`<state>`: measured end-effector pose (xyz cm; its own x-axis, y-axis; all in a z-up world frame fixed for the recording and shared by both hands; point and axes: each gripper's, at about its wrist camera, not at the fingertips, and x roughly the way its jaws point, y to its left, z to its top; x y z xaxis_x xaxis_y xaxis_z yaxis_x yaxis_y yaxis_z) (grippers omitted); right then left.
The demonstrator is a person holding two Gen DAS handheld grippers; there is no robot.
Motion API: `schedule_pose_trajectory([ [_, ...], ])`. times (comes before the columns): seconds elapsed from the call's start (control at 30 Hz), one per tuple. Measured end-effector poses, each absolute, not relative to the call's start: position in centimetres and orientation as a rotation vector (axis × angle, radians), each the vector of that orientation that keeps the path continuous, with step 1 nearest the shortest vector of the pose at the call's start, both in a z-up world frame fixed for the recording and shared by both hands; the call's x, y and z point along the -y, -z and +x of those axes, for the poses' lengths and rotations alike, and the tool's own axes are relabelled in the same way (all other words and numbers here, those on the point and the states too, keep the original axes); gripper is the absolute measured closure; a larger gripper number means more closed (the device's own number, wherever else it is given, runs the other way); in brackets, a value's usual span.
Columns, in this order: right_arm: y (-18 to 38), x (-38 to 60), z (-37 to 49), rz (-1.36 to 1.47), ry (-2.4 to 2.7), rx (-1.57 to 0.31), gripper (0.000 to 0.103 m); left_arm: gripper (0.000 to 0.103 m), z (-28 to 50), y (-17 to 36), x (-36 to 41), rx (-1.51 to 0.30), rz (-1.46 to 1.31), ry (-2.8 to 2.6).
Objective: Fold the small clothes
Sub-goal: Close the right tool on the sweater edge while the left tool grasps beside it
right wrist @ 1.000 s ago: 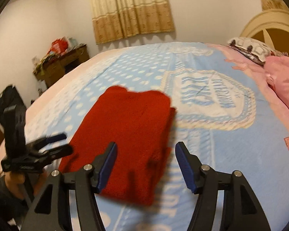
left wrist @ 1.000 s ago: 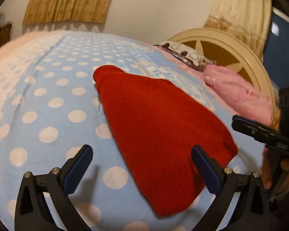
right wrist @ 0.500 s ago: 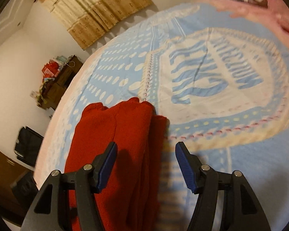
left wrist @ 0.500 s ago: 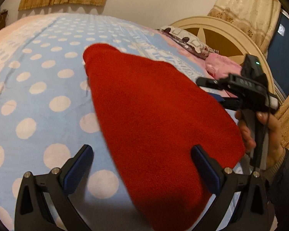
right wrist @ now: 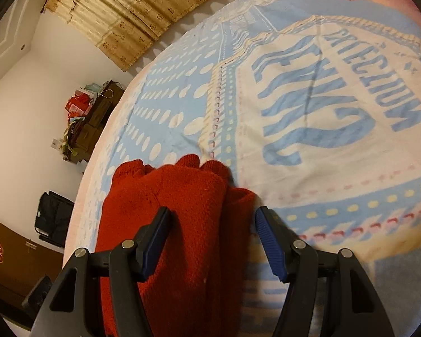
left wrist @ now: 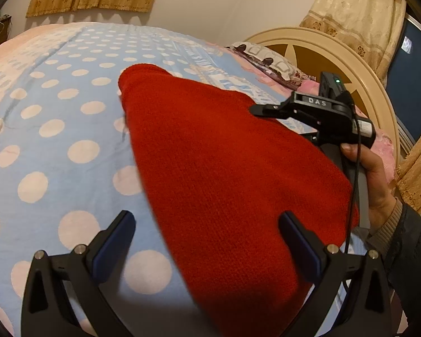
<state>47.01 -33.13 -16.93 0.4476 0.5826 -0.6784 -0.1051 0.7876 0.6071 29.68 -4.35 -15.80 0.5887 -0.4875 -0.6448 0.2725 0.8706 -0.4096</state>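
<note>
A red knitted garment lies folded on the blue polka-dot blanket. My left gripper is open and empty; the garment's near end lies between its jaws, untouched. My right gripper is open, its jaws on either side of the garment's folded right edge. It also shows in the left wrist view, over the garment's far right edge. Whether its fingers touch the cloth I cannot tell.
The blanket's printed lettering panel lies right of the garment. A patterned pillow, pink bedding and a cream headboard are at the bed's head. A cluttered dresser and a black bag stand by the wall.
My right gripper came in low over the garment's right edge, which now sits between its open jaws. My left gripper moved closer to the garment's near end.
</note>
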Motion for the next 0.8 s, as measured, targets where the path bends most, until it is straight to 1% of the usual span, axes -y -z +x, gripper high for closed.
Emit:
schedule_pose_trajectory([
  [0.17, 17.1, 32.1, 47.7, 0.537, -0.457, -1.042, 0.04, 0.0, 29.9, 15.8, 4.4, -0.833, -0.287, 0.451],
  [0.2, 17.1, 32.0, 47.8, 0.536, -0.461, -1.045, 0.044, 0.0, 29.9, 15.8, 4.4, -0.833, -0.288, 0.452],
  [0.23, 17.2, 31.9, 47.9, 0.542, -0.47, -1.059, 0.055, 0.0, 29.9, 15.8, 4.4, -0.832, -0.289, 0.453],
  [0.33, 17.6, 31.6, 47.9, 0.555, -0.485, -1.074, 0.066, 0.0, 29.9, 15.8, 4.5, -0.832, -0.289, 0.453],
  [0.4, 17.6, 31.3, 47.8, 0.549, -0.483, -1.077, 0.068, 0.0, 29.9, 15.8, 4.4, -0.833, -0.29, 0.454],
  [0.43, 17.6, 31.1, 47.8, 0.546, -0.485, -1.078, 0.071, 0.0, 30.0, 15.8, 4.4, -0.835, -0.292, 0.455],
  [0.57, 16.5, 30.0, 47.0, 0.494, -0.479, -1.05, 0.075, 0.001, 30.0, 15.7, 4.5, -0.838, -0.282, 0.461],
  [0.6, 16.2, 29.8, 46.8, 0.483, -0.477, -1.041, 0.075, 0.015, 30.0, 15.5, 4.5, -0.835, -0.282, 0.473],
  [0.63, 15.7, 29.5, 46.6, 0.474, -0.475, -1.03, 0.076, 0.027, 30.0, 15.4, 4.5, -0.83, -0.29, 0.505],
  [0.67, 15.2, 29.3, 46.3, 0.471, -0.477, -1.017, 0.076, 0.028, 30.0, 15.4, 4.5, -0.83, -0.292, 0.507],
  [0.73, 14.4, 29.0, 45.8, 0.465, -0.483, -0.996, 0.076, 0.038, 29.8, 15.2, 4.5, -0.82, -0.282, 0.503],
  [0.8, 13.6, 28.8, 45.3, 0.443, -0.484, -0.981, 0.076, 0.044, 29.7, 14.9, 4.5, -0.806, -0.27, 0.493],
])
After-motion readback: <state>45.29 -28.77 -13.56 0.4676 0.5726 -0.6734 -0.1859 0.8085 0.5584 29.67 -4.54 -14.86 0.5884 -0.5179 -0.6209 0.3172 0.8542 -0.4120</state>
